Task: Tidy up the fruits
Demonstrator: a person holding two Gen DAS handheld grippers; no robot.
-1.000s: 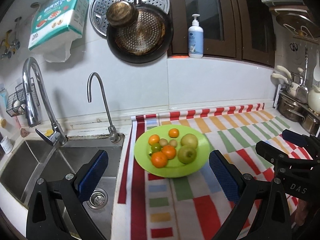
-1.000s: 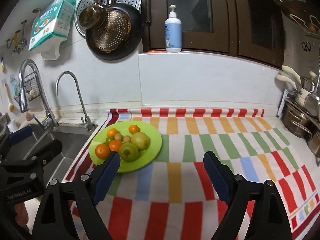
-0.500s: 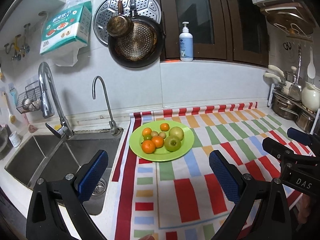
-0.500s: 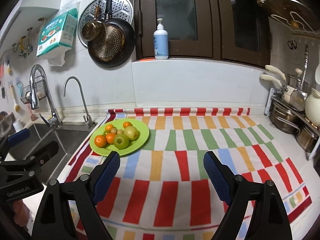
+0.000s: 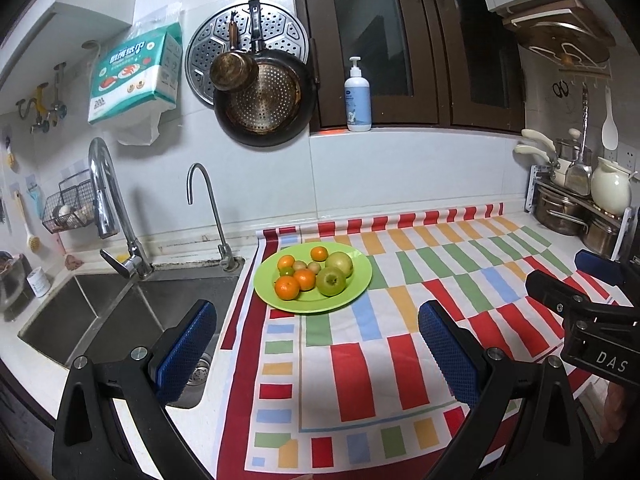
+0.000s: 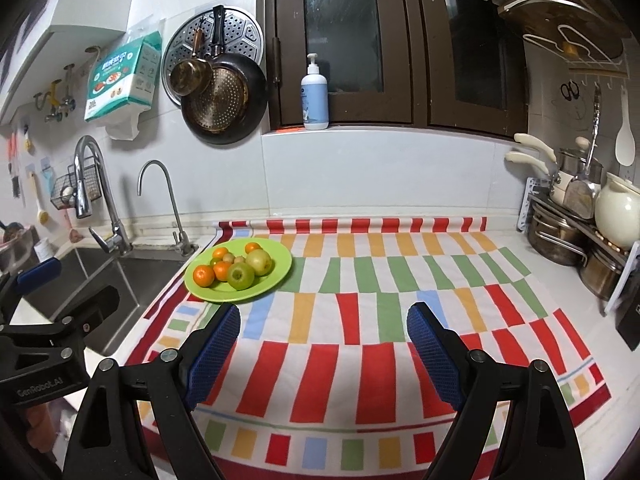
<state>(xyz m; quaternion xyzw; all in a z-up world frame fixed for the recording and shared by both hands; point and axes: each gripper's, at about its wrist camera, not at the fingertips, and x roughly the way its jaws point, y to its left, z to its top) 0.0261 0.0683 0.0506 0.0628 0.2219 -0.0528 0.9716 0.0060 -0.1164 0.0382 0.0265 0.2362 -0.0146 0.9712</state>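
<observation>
A green plate (image 5: pixel 344 300) (image 6: pixel 280 258) sits on the striped cloth next to the sink. It holds two green apples (image 5: pixel 331 281) (image 6: pixel 241 275), several oranges (image 5: pixel 287 287) (image 6: pixel 203 275) and small brownish fruits (image 5: pixel 313 267). My left gripper (image 5: pixel 316 354) is open and empty, well back from the plate. My right gripper (image 6: pixel 323 348) is open and empty, back from the plate and to its right. Each gripper shows at the edge of the other's view.
A steel sink (image 5: pixel 120 312) with two taps (image 5: pixel 116 216) lies left of the cloth (image 6: pixel 360 320). Pots and a white kettle (image 6: pixel 616 216) stand on a rack at the right. Pans (image 5: pixel 260 96) hang on the wall. A soap bottle (image 5: pixel 357 98) stands on the sill.
Both grippers have pulled back and up from the plate, so the plate looks smaller and farther. Both stay open and empty. The fruit has not moved.
</observation>
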